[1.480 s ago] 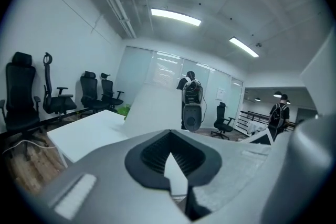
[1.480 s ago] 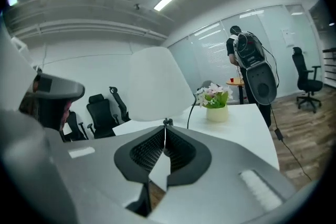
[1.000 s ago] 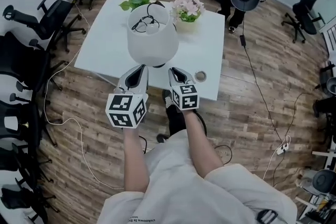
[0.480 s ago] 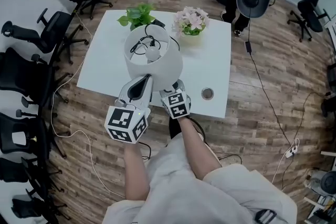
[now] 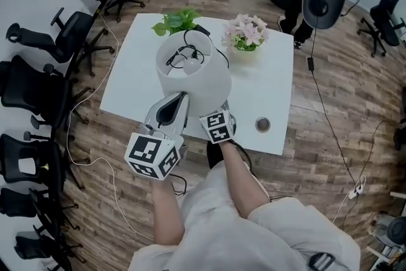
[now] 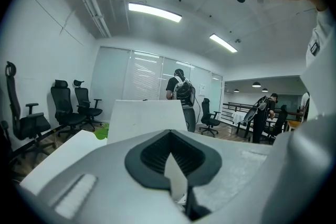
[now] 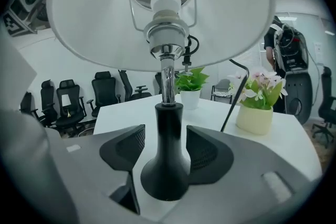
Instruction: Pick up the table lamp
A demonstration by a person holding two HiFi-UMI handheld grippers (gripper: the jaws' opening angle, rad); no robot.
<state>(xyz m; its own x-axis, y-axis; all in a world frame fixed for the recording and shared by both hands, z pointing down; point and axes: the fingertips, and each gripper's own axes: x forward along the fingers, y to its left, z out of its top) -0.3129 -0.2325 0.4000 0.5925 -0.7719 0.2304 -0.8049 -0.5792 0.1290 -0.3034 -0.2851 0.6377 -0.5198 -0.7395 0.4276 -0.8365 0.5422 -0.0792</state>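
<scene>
The table lamp has a wide white shade [image 5: 193, 76] and stands near the front edge of the white table [image 5: 269, 82]. In the right gripper view its black flared base [image 7: 167, 165] and chrome stem rise between my jaws, with the shade [image 7: 94, 18] overhead. My right gripper [image 7: 164, 136] is open, one pad on each side of the base's neck with narrow gaps. In the head view only its marker cube [image 5: 217, 127] shows below the shade's rim. My left gripper [image 5: 183, 96] is shut and holds nothing, its tip against the shade's near left side [image 6: 147, 115].
A green potted plant [image 5: 176, 21] and a pot of pink flowers [image 5: 247, 35] stand at the table's far side. The lamp's black cord runs past them. A small round metal thing [image 5: 262, 124] lies front right. Black office chairs [image 5: 38, 92] crowd the left.
Both grippers have moved forward to the lamp. The right one has slid under the shade until its jaws flank the base. The left one has come up against the shade.
</scene>
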